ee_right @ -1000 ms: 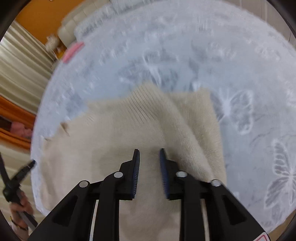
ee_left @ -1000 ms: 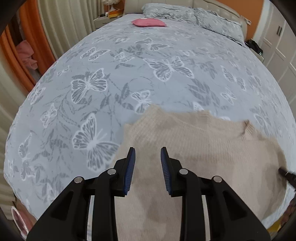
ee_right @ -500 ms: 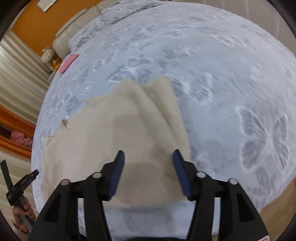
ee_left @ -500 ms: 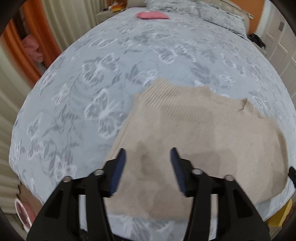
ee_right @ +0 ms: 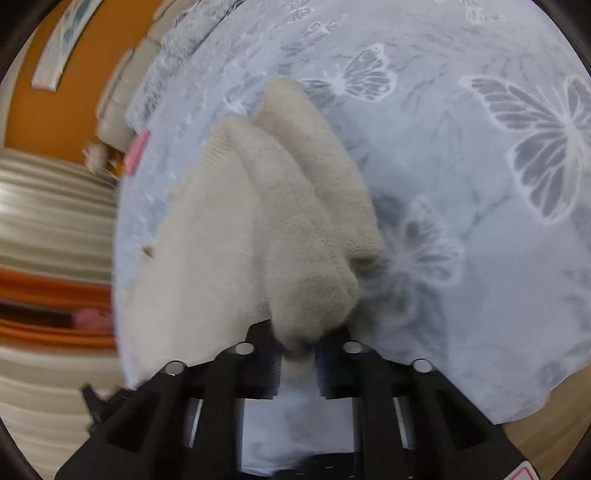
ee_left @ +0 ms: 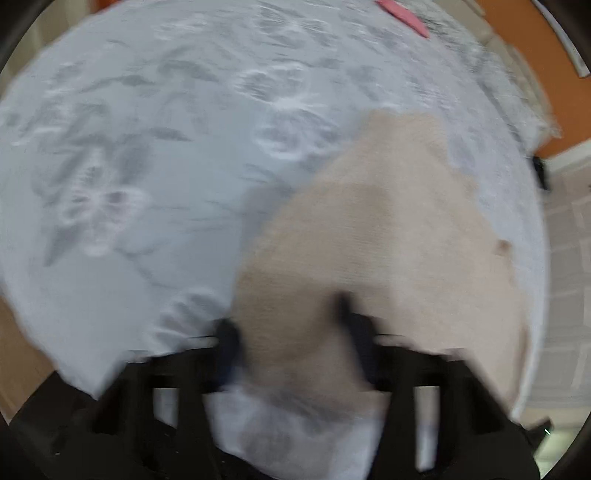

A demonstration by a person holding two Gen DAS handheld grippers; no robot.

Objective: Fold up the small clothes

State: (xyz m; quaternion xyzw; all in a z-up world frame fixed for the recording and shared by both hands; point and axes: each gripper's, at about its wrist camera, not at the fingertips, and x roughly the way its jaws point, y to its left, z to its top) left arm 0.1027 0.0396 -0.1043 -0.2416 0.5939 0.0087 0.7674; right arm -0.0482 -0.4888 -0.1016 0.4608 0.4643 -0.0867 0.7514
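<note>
The beige knit sweater lay near the edge of the bed, on the grey-blue butterfly bedspread; its nearest corner was bunched up into the right gripper; the right jaws had just been closing and were now clenched on that thick fold of knit, w/ the blue pads pressing the fabric from both sides. In the left wrist view the pic was strongly blurred; the left gripper stood over the sweater at its near hem, close to the bedspread edge; its jaws had also just been closing, and sweater fabric was between the fingers, approx. filling the gap; whether the pads really pinched it I could not tell because of blur. A pink item lay far away at the head side of the bed; same pink item showed at left in the right view; an orange wall was behind the bed.
</note>
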